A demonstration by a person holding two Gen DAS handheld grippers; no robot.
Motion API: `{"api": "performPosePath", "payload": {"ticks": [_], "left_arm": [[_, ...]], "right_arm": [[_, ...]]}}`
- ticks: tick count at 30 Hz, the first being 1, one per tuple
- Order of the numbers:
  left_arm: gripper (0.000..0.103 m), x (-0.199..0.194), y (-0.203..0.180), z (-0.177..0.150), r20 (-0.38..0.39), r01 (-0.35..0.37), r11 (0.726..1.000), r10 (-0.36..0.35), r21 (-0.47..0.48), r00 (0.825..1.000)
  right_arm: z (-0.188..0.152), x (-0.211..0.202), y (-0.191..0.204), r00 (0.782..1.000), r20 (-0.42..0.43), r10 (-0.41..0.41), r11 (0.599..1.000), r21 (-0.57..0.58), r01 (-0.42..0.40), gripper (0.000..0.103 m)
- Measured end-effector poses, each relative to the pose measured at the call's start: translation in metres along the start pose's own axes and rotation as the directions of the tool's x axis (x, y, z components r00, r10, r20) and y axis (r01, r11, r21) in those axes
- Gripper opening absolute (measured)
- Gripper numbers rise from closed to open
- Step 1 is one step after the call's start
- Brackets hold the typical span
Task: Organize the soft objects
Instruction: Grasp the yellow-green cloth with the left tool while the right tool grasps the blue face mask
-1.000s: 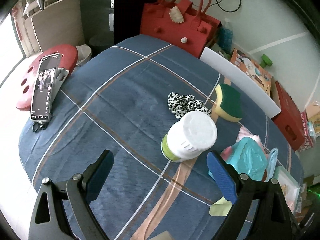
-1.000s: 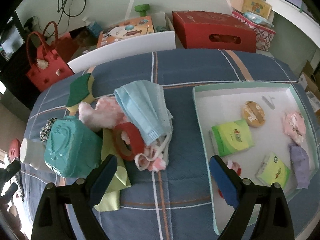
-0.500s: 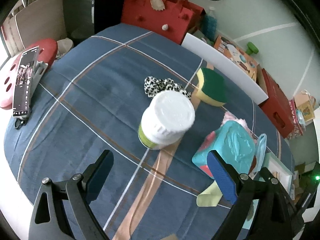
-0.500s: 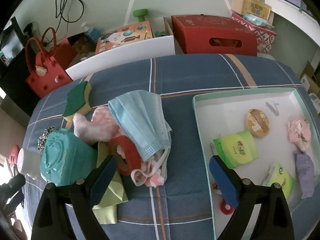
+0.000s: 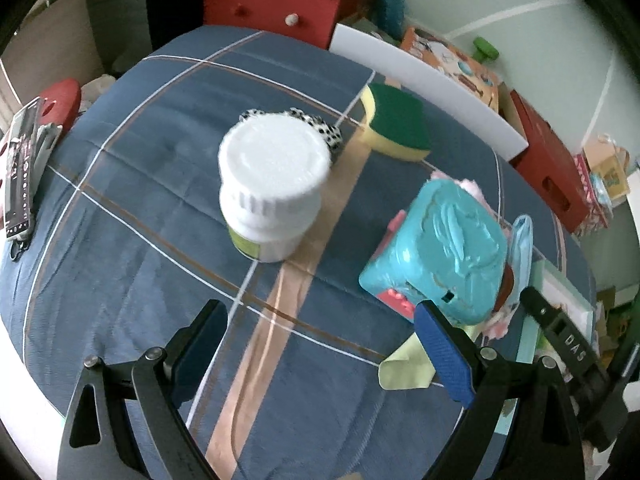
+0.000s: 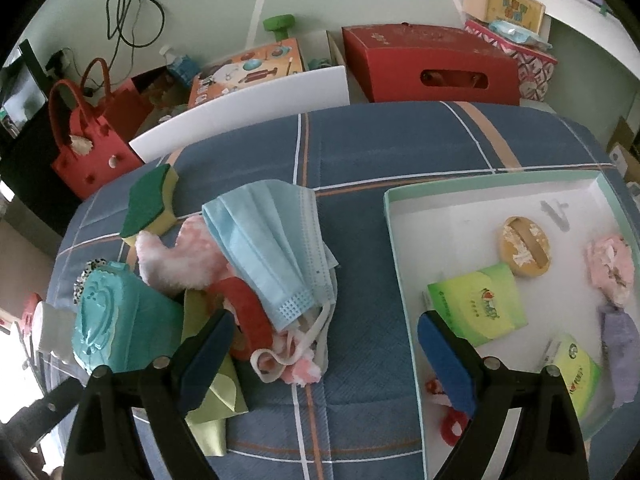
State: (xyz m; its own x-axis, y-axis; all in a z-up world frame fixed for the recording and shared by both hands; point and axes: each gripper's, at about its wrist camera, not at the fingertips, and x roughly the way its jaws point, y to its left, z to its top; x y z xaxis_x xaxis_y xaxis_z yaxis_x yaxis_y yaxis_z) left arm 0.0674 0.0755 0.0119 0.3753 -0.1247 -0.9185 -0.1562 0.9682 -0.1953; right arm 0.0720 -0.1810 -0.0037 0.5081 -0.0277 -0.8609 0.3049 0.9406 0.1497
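My left gripper point(image 5: 320, 320) hangs open over the blue checked cloth, with nothing between its fingers. Ahead of it stand a white-lidded jar point(image 5: 274, 168) and, to the right, a teal soft pack point(image 5: 452, 240). Behind them lie a green-and-yellow sponge point(image 5: 396, 120) and a spotted scrunchie point(image 5: 324, 128). My right gripper point(image 6: 326, 324) is wide and closing slightly above a heap: a blue face mask point(image 6: 272, 240), a pink fluffy piece point(image 6: 180, 256), a red ring point(image 6: 244, 308) and a yellow-green cloth point(image 6: 216, 400). The mask's straps lie below the gap, untouched.
A white tray point(image 6: 394, 240) at the right holds green tissue packs point(image 6: 476, 304), a round puff, a pink piece and a purple cloth. A phone on a stand point(image 5: 22, 168) sits at the table's left edge. A red bag point(image 6: 88, 148), a white board and a red box line the back.
The left gripper has moved down and to the right, so the jar and the teal pack loom larger. The right gripper has barely shifted over the heap.
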Motion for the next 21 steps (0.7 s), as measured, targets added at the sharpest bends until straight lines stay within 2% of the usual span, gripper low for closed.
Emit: {"api": "performPosePath", "payload": {"ticks": [5, 10, 15, 19, 21], "left_arm": [[0.095, 0.004, -0.012, -0.005, -0.019, 0.013, 0.999, -0.013, 0.04, 1.0], [0.095, 0.014, -0.032, -0.012, -0.056, 0.027, 0.994, -0.022, 0.103, 0.998], [0.095, 0.03, -0.051, -0.019, -0.095, 0.02, 0.987, -0.004, 0.161, 0.995], [0.095, 0.044, -0.062, -0.023, -0.113, 0.008, 0.984, 0.012, 0.179, 0.994], [0.095, 0.051, -0.065, -0.024, -0.125, 0.006, 0.984, 0.017, 0.18, 0.992]], "right_arm": [[0.003, -0.002, -0.003, 0.999, 0.026, 0.024, 1.0, -0.007, -0.024, 0.089], [0.005, 0.0, -0.006, 0.998, 0.031, 0.055, 0.998, 0.0, -0.055, 0.082], [0.007, 0.004, -0.006, 0.995, 0.038, 0.093, 0.996, -0.001, -0.093, 0.074], [0.009, 0.008, -0.007, 0.992, 0.043, 0.115, 0.993, 0.004, -0.115, 0.073], [0.01, 0.011, -0.008, 0.991, 0.042, 0.129, 0.991, 0.01, -0.13, 0.066]]}}
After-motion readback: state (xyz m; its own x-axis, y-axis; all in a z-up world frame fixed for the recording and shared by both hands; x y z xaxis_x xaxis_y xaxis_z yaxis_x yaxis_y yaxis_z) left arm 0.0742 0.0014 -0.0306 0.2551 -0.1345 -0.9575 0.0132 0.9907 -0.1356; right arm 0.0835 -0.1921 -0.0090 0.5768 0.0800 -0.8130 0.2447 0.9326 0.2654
